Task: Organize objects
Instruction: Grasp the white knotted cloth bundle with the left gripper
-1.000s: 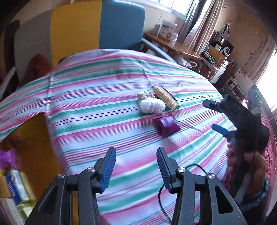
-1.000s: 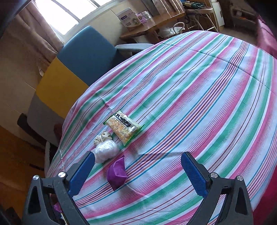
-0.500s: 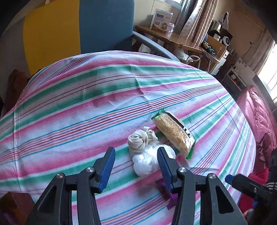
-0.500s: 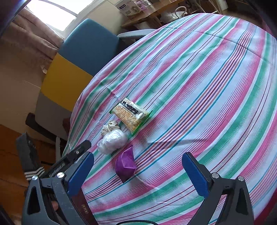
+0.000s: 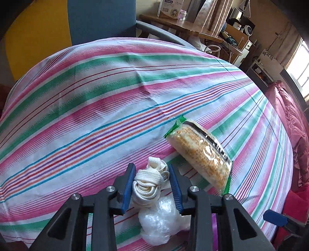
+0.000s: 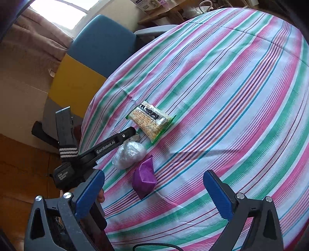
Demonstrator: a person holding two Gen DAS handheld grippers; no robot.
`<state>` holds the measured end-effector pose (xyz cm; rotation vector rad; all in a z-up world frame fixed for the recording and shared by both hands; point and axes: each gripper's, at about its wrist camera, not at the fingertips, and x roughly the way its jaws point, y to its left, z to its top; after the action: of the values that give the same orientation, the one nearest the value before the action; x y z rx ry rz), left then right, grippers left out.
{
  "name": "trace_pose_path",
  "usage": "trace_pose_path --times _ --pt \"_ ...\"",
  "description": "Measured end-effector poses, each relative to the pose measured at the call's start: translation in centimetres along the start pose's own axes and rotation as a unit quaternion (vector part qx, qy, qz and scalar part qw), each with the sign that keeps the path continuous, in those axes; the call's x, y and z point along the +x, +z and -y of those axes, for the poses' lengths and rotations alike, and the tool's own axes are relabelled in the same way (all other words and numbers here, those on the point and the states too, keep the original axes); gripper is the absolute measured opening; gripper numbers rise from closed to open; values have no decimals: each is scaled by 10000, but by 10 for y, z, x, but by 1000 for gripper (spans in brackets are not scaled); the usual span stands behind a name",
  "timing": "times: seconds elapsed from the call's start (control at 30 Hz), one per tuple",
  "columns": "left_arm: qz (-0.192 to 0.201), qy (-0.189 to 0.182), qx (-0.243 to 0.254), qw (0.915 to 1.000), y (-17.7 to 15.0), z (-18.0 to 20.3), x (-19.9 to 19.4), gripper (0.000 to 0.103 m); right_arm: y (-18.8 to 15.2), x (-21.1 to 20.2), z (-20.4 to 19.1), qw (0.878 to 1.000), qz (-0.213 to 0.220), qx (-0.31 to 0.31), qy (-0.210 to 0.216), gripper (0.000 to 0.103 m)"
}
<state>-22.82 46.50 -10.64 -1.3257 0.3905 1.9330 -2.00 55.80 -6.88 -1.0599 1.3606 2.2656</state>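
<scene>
Striped cloth [image 6: 231, 96] bare right of snack packet [image 6: 152, 120], plastic bundle [image 6: 129, 154], purple pouch [image 6: 143, 178] clustered left

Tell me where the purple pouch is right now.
In the right wrist view, the purple pouch lies on the striped cloth just ahead of the right gripper, beside the clear plastic bundle.

home | striped bedsheet [image 5: 96, 108], curtains [image 5: 210, 17] (cluttered desk [image 5: 185, 25] behind)

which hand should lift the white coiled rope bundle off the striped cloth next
Left. Its tongs have just been closing and already clamp the white coiled rope bundle. The right tongs hang open, back from the pile, nearest the purple folded pouch.
</scene>
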Motion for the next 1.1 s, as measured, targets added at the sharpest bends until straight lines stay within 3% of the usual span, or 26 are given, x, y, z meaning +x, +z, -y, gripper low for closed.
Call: trace_pose_path --times 0.17,0.33,0.6,0.77,0.97,1.1 --pt "206 132 -625 9977 -30 -34 -32 33 0 -3 -1 10000 49 -69 -9 103" --pt "222 34 -1191 9926 -70 -63 -66 28 0 -3 0 9999 74 -95 -123 103" --pt "154 175 -1044 9943 -139 -34 -89 24 1 3 -5 9985 84 -274 -470 103" --pt "301 -14 -871 9957 -142 -23 -102 25 3 6 -2 9968 107 -299 -737 103" --pt "377 63 -691 9969 -117 -29 -102 44 4 9 0 9960 82 -283 -838 103" --pt "268 -104 -1142 9930 -108 -42 -89 61 3 11 1 9968 -34 -255 -760 103"
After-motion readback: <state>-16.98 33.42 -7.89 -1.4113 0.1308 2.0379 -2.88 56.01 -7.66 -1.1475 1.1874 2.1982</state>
